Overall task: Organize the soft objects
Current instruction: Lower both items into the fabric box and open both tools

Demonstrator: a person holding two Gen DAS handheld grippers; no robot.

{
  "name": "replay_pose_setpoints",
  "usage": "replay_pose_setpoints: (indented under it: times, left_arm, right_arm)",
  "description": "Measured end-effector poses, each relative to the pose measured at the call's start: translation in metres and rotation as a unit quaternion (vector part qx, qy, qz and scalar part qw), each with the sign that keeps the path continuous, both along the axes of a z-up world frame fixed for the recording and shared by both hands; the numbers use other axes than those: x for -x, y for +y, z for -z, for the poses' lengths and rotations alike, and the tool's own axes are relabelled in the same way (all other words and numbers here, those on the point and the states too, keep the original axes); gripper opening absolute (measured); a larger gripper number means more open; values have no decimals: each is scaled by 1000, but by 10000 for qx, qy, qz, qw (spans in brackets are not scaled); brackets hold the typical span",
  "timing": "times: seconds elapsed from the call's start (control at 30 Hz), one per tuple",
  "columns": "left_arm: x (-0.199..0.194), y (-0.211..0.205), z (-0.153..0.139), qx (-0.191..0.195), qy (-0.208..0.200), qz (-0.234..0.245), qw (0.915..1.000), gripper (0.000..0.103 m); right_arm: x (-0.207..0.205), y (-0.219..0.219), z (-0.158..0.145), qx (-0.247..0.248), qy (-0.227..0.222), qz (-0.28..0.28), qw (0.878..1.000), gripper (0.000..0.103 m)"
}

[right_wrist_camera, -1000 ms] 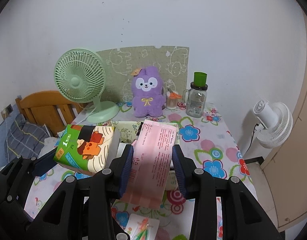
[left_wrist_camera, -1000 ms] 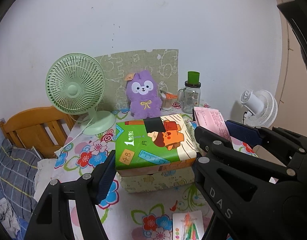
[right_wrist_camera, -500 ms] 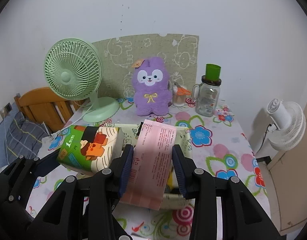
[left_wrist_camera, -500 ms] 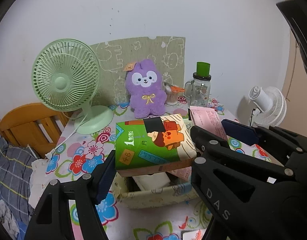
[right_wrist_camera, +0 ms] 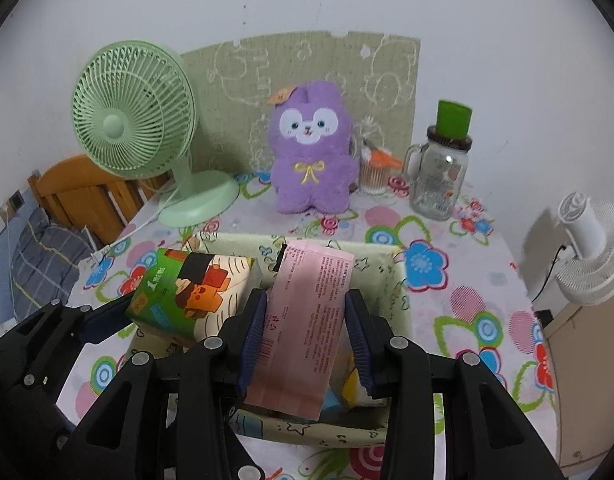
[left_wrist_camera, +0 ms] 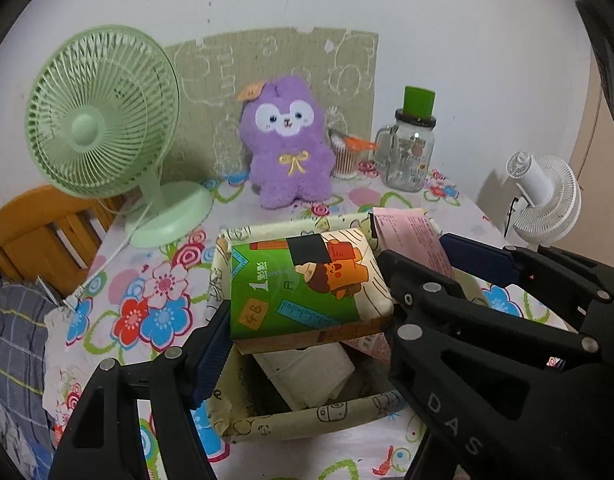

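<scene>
My left gripper (left_wrist_camera: 307,320) is shut on a green cartoon tissue pack (left_wrist_camera: 307,284) and holds it over the left side of a cream patterned fabric bin (left_wrist_camera: 299,420). My right gripper (right_wrist_camera: 307,332) is shut on a pink tissue pack (right_wrist_camera: 307,320) and holds it over the same bin (right_wrist_camera: 307,428). The green pack also shows in the right wrist view (right_wrist_camera: 191,288), and the pink pack in the left wrist view (left_wrist_camera: 411,236). A white soft bundle (left_wrist_camera: 307,372) lies inside the bin. A purple plush toy (left_wrist_camera: 289,144) stands at the back of the table.
A green desk fan (left_wrist_camera: 103,120) stands back left with its cord trailing. A glass jar with a green lid (left_wrist_camera: 411,148) and a cup of cotton swabs (left_wrist_camera: 345,156) stand back right. A white fan (left_wrist_camera: 543,196) is off the table's right edge. A wooden chair (left_wrist_camera: 39,232) is left.
Both grippers have moved forward and over the bin with their packs still held. The bin's open inside has come into view beneath them.
</scene>
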State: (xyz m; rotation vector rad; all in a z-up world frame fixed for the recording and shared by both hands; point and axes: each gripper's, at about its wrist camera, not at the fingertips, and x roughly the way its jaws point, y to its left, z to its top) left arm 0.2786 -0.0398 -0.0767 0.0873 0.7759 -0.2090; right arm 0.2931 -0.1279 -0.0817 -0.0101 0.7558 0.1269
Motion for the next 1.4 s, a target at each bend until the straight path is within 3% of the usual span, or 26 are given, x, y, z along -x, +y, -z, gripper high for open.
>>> replay_pose_setpoints:
  times: [0.33, 0.43, 0.5, 0.77, 1.4]
  left_arm:
    - [-11, 1, 11, 12, 184, -12, 9998, 77]
    - [-15, -1, 12, 38, 189, -10, 9998, 82]
    - [-17, -3, 12, 0, 159, -37, 9999, 87]
    - [-8, -13, 10, -244, 105, -18, 9996, 101]
    - [71, -15, -31, -123, -272, 59, 9995, 102]
  right_arm:
    - [-9, 0, 12, -17, 250, 102, 9996, 47]
    - [-5, -4, 9, 73, 143, 210, 9997, 71]
    - [-2, -7, 6, 151, 17, 312, 9994, 75]
    - [8, -19, 6, 74, 43, 434, 9990, 77]
    - [86, -21, -32, -13, -266, 523, 9983, 79]
